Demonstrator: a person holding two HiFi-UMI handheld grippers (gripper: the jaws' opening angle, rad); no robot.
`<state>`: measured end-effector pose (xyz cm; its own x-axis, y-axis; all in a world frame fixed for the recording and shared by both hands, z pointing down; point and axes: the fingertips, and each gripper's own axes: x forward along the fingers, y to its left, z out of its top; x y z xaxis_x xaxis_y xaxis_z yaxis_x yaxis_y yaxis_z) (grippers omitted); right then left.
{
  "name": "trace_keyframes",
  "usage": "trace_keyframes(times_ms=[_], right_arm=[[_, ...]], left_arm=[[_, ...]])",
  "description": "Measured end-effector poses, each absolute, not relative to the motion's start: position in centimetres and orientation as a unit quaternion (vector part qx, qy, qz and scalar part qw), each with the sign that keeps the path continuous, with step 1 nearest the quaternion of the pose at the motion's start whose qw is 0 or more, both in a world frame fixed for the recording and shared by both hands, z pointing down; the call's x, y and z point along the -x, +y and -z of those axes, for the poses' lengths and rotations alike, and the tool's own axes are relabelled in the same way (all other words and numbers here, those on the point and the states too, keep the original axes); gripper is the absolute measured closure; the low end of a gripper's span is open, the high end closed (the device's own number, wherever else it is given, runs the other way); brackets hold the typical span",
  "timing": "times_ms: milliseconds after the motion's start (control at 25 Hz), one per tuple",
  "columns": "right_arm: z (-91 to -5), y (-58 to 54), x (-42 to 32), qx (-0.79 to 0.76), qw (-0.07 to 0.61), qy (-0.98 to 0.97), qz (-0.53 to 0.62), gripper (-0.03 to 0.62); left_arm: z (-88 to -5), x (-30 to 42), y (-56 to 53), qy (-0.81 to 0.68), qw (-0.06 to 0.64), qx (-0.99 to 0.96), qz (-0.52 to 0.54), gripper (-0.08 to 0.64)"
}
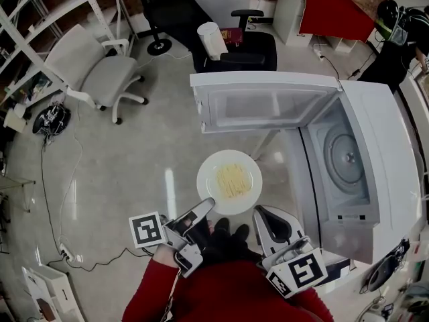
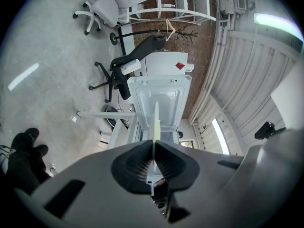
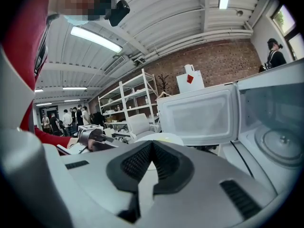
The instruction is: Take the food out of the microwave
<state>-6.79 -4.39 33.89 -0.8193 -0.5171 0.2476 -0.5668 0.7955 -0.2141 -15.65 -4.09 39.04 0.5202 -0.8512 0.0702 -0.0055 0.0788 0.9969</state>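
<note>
A white plate [image 1: 229, 182] of pale yellow pasta hangs over the floor, left of the open white microwave [image 1: 385, 133]. My left gripper [image 1: 206, 208] is shut on the plate's near left rim; in the left gripper view the plate [image 2: 156, 122] shows edge-on between the jaws of the left gripper [image 2: 153, 148]. My right gripper [image 1: 259, 213] sits by the near right rim with jaws together and nothing between them; in the right gripper view the plate [image 3: 164, 137] lies just beyond the right gripper [image 3: 152, 147]. The microwave's door [image 1: 268, 106] stands wide open and its turntable [image 1: 347, 156] is bare.
A white office chair [image 1: 100, 69] and a black chair [image 1: 231, 49] with a white roll [image 1: 212, 39] stand on the floor beyond. A red table [image 1: 335, 9] and a person [image 1: 395, 32] are at the far right. Shelving [image 1: 33, 19] and cables [image 1: 53, 180] line the left.
</note>
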Motion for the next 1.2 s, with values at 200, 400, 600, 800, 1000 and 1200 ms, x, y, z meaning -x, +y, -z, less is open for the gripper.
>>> trace_keyframes(times_ms=[200, 400, 600, 800, 1000, 1200], right_arm=[[-33.7, -4.0, 7.3, -0.278, 0.098, -0.948, -0.119, 0.583], [-33.4, -4.1, 7.3, -0.279, 0.097, -0.948, -0.119, 0.583], [-33.8, -4.3, 7.3, -0.278, 0.106, -0.947, -0.119, 0.583], [-34.0, -4.1, 7.5, -0.276, 0.108, -0.947, -0.122, 0.583], [-34.4, -4.2, 7.6, -0.275, 0.112, -0.947, -0.123, 0.583], [-34.6, -4.3, 7.7, -0.274, 0.116, -0.947, -0.124, 0.583]], left_arm=[[-38.6, 16.1, -3.7, -0.366, 0.635, -0.593, 0.334, 0.535], [-38.3, 16.4, -3.4, -0.368, 0.634, -0.594, 0.332, 0.535], [-38.1, 16.6, -3.5, -0.366, 0.634, -0.594, 0.333, 0.536], [-38.1, 16.6, -3.4, -0.365, 0.635, -0.594, 0.331, 0.536], [-38.3, 16.8, -3.6, -0.365, 0.636, -0.594, 0.331, 0.535], [-38.3, 16.9, -3.6, -0.364, 0.636, -0.593, 0.334, 0.535]])
